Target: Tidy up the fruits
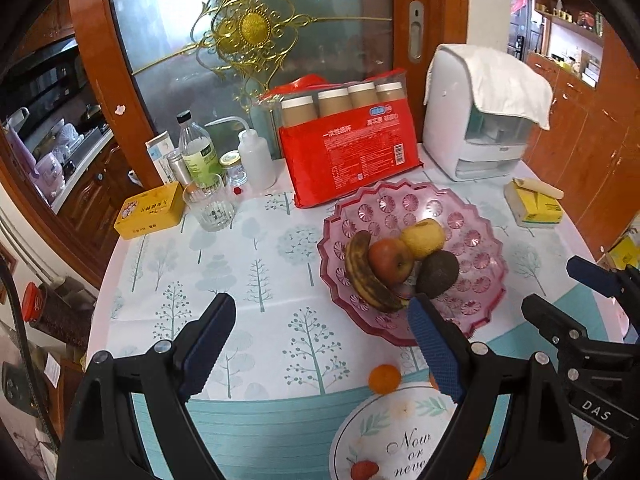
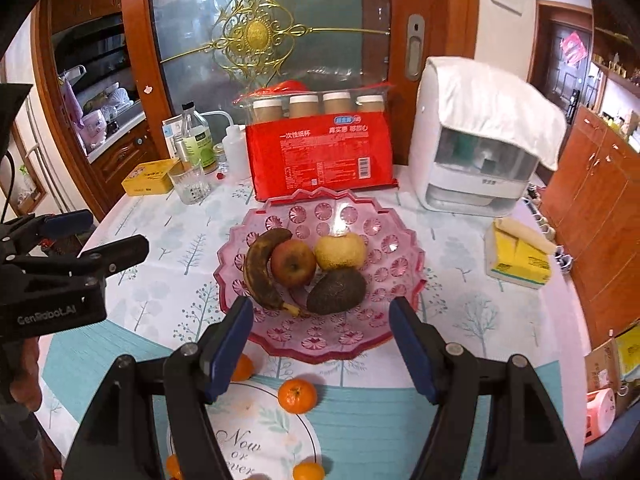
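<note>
Left tool [image 1: 322, 334] and right tool [image 2: 322, 334] both released, nothing between their fingers. Pink bowl [image 2: 400, 240] at frame centre on the table [image 2: 168, 240] held banana [image 2: 258, 270], apple [image 2: 293, 263], pear [image 2: 340, 251], avocado [image 2: 337, 292]. Tangerine [image 2: 297, 395] lay on the table below the bowl, lower centre.
</note>
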